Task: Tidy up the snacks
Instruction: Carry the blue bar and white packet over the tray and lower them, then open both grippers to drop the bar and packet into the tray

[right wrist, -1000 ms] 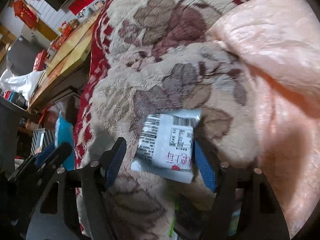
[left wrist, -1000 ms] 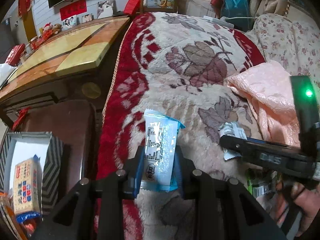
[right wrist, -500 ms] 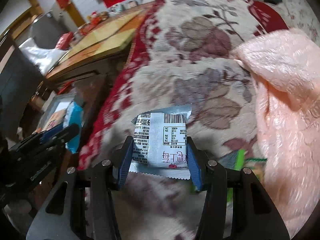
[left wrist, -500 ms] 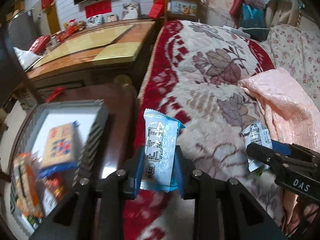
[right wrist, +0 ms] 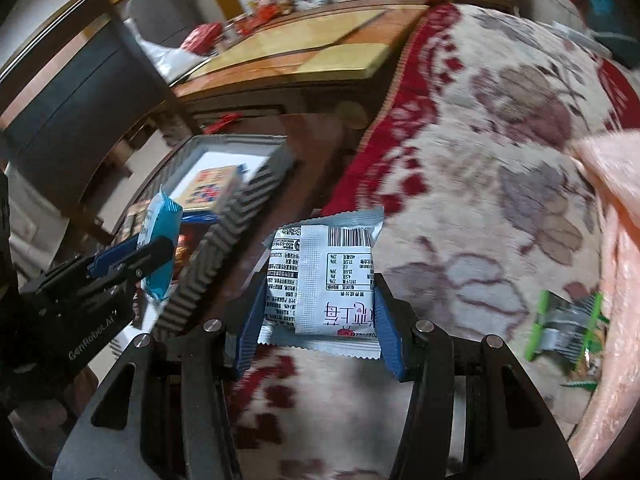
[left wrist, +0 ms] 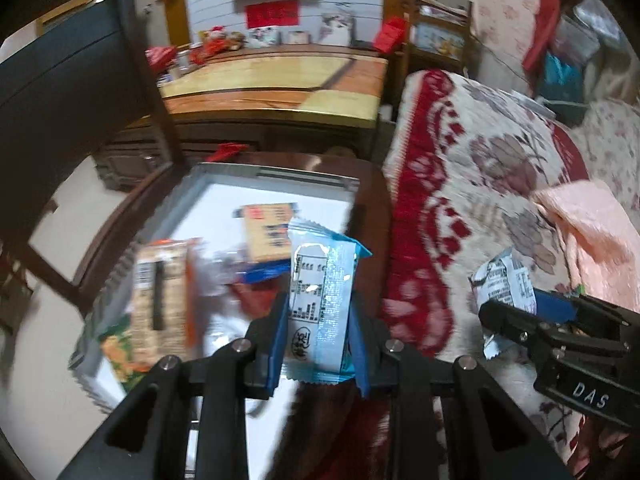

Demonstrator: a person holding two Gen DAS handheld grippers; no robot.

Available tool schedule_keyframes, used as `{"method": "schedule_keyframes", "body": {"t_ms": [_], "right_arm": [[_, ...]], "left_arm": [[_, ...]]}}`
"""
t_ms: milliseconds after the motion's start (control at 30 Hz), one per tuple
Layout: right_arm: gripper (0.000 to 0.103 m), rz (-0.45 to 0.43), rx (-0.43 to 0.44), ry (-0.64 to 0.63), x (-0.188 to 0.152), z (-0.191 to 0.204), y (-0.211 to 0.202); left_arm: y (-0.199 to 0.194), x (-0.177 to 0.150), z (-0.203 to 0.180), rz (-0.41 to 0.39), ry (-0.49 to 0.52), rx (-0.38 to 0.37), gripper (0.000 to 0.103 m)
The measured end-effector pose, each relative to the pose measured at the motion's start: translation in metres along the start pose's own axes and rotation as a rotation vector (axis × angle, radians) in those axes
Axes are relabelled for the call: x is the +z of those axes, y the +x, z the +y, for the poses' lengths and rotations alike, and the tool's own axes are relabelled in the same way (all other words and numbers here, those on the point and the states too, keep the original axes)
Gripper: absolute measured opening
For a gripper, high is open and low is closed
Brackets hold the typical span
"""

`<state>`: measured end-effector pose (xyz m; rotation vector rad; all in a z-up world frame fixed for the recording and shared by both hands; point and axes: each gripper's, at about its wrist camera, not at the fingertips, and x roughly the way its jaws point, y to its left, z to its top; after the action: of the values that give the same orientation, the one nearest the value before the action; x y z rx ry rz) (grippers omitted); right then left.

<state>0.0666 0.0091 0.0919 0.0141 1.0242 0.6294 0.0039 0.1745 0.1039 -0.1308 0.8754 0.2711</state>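
My left gripper is shut on a light blue snack packet, held upright above the near right corner of a striped box that holds several snacks, among them a yellow cracker pack. My right gripper is shut on a silver-white snack packet, over the red edge of the flowered blanket. The right wrist view shows the left gripper with the blue packet beside the box. The left wrist view shows the right gripper and the silver packet at the right.
The box rests on a dark wooden stool beside the blanket-covered couch. A green-edged snack packet lies on the blanket by a pink cloth. A wooden table stands behind, and a dark chair back rises at the left.
Both grippers have swung left from over the blanket toward the stool, each keeping its packet. The box has come from the lower left corner to the middle of the left wrist view.
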Motion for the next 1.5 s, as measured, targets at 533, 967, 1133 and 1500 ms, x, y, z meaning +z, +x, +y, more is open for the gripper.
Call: {"method": "schedule_keyframes", "body": {"t_ms": [533, 967, 1133, 1500], "right_arm": [[0.05, 0.041, 0.052, -0.189, 0.019, 0.094, 0.024], [0.05, 0.099, 0.065, -0.271, 0.032, 0.133, 0.064], [0.05, 0.12, 0.054, -0.308, 0.042, 0.149, 0.085], [0.052, 0.169, 0.052, -0.403, 0.054, 0.168, 0.121]], "left_arm": [[0.002, -0.005, 0.08, 0.009, -0.148, 0.078, 0.03], [0.023, -0.01, 0.123, 0.05, -0.249, 0.095, 0.03], [0.03, -0.012, 0.124, 0.058, -0.25, 0.097, 0.03], [0.037, -0.01, 0.131, 0.062, -0.261, 0.129, 0.035]]}}
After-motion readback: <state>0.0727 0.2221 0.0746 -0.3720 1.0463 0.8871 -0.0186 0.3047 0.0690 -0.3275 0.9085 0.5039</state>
